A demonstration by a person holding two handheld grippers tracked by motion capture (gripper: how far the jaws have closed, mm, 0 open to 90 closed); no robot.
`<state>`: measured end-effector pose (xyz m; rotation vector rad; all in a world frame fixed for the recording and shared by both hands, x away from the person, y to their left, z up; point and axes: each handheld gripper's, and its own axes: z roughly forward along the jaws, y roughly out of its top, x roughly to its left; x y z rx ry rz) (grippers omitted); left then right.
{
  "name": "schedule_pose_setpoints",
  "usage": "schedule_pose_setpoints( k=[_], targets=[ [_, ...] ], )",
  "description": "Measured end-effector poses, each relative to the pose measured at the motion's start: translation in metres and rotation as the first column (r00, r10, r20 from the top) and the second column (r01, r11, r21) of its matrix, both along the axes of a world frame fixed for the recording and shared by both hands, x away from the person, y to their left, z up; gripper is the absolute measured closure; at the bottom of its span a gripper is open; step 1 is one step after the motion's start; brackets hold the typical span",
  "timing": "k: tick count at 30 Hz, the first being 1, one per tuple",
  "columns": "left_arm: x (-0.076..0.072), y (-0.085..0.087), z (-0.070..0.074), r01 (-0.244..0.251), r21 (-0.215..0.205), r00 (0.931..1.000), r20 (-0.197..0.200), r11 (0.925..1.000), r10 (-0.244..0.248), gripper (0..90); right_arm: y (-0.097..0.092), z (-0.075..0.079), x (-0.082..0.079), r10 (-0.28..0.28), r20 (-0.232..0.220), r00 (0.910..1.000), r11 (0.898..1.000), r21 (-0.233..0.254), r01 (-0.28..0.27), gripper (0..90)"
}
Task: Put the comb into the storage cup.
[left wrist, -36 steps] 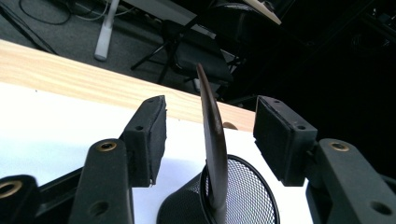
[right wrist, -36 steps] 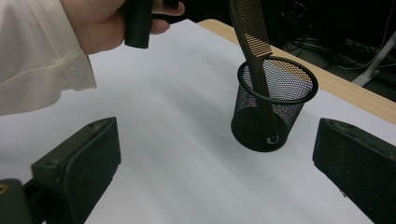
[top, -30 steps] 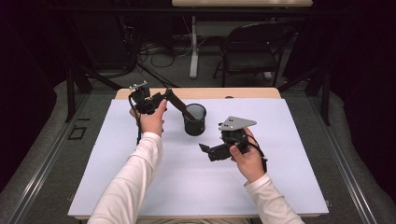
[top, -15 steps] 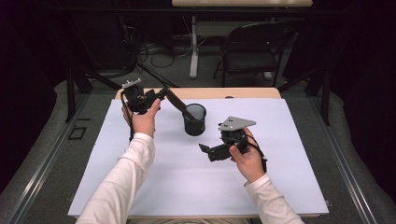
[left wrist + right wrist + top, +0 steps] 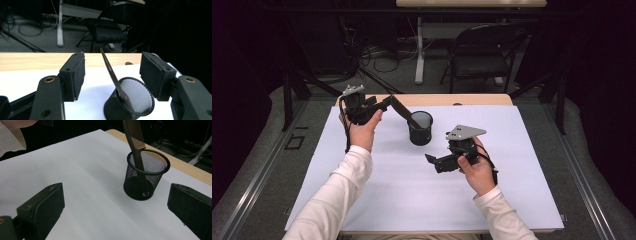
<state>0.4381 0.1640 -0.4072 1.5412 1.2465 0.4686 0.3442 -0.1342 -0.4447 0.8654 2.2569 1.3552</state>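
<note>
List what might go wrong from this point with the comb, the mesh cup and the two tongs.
1. The brown plastic comb leans on the rim of the black wire-mesh cup, most of it sticking out; a nudge might tip the cup or flip the comb out.
2. The left tongs stand open with the comb's top between the pads, so moving sideways may catch it.
3. The right tongs, open, point at the cup and might bump it if pushed forward.

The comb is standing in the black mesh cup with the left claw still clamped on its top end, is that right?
Not quite. The comb does stand in the black mesh cup, but the left claw is open: the left gripper view shows its jaws spread wide on either side of the comb, touching nothing.
</note>
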Motion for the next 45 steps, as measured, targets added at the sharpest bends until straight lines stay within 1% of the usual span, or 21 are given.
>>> schedule_pose_setpoints(
  k=[1, 3, 6, 8, 10, 11, 13, 16, 17, 22, 28, 33, 39, 43, 45],
  targets=[
    [-0.001, -0.001, 0.000, 0.012, 0.008, 0.9999, -0.004, 0.9999, -0.012, 37.3, 0.000, 0.000, 0.000, 0.000, 0.001, 1.0000, 1.000, -0.001, 0.000, 1.0],
    [-0.004, -0.002, 0.000, 0.031, 0.027, 0.9995, 0.003, 0.9992, -0.031, 35.6, 0.000, 0.000, 0.000, -0.001, 0.001, 1.0000, 1.000, -0.001, 0.001, 1.0],
    [-0.007, -0.003, 0.000, 0.073, 0.059, 0.9972, 0.010, 0.9956, -0.074, 31.4, 0.000, 0.000, 0.000, -0.001, 0.001, 1.0000, 1.000, 0.000, 0.001, 1.0],
    [-0.010, -0.003, 0.001, 0.104, 0.061, 0.9945, 0.007, 0.9927, -0.105, 29.8, 0.000, 0.000, 0.000, -0.003, 0.000, 1.0000, 1.000, -0.001, 0.003, 1.0],
    [-0.013, -0.003, 0.001, 0.128, 0.063, 0.9917, 0.004, 0.9898, -0.129, 25.8, 0.000, 0.000, 0.000, -0.003, 0.000, 1.0000, 1.000, -0.002, 0.003, 1.0],
    [-0.014, -0.003, 0.001, 0.141, 0.070, 0.9899, 0.004, 0.9875, -0.142, 25.2, -0.001, 0.000, 0.000, -0.004, 0.002, 1.0000, 1.000, -0.001, 0.004, 1.0],
    [-0.018, -0.002, 0.001, 0.154, 0.079, 0.9878, 0.007, 0.9848, -0.155, 23.2, -0.001, 0.000, 0.000, -0.005, 0.004, 1.0000, 1.000, 0.000, 0.005, 1.0],
    [-0.022, -0.001, 0.001, 0.184, 0.091, 0.9829, -0.006, 0.9787, -0.184, 18.1, -0.001, 0.000, 0.000, -0.005, 0.002, 1.0000, 1.000, -0.005, 0.005, 1.0],
    [-0.024, -0.001, 0.001, 0.198, 0.096, 0.9801, -0.010, 0.9754, -0.198, 17.3, -0.001, 0.000, 0.000, -0.005, 0.003, 1.0000, 1.000, -0.005, 0.005, 1.0],
    [-0.034, 0.000, 0.004, 0.228, 0.117, 0.9733, -0.004, 0.9665, -0.229, 16.8, 0.000, 0.000, 0.000, -0.004, 0.005, 1.0000, 1.000, -0.009, 0.004, 1.0],
    [-0.043, 0.002, 0.007, 0.261, 0.113, 0.9648, 0.002, 0.9587, -0.263, 16.2, 0.000, 0.000, 0.000, -0.008, 0.007, 0.9999, 1.000, -0.008, 0.008, 1.0],
    [-0.049, 0.001, 0.010, 0.278, 0.108, 0.9600, 0.003, 0.9545, -0.280, 16.1, 0.000, 0.000, 0.000, -0.007, 0.007, 0.9999, 1.000, -0.008, 0.007, 1.0],
    [-0.054, -0.001, 0.011, 0.307, 0.116, 0.9514, -0.012, 0.9446, -0.308, 16.0, 0.000, 0.000, 0.000, -0.008, 0.007, 0.9999, 1.000, -0.009, 0.008, 1.0],
    [-0.059, -0.002, 0.012, 0.322, 0.115, 0.9458, 0.007, 0.9398, -0.325, 16.1, 0.000, 0.000, 0.000, -0.009, 0.008, 0.9999, 1.000, -0.010, 0.009, 1.0],
    [-0.060, -0.003, 0.012, 0.320, 0.121, 0.9463, 0.007, 0.9397, -0.323, 16.0, 0.000, 0.000, -0.001, -0.009, 0.007, 0.9999, 1.000, -0.009, 0.009, 1.0]
  ],
)
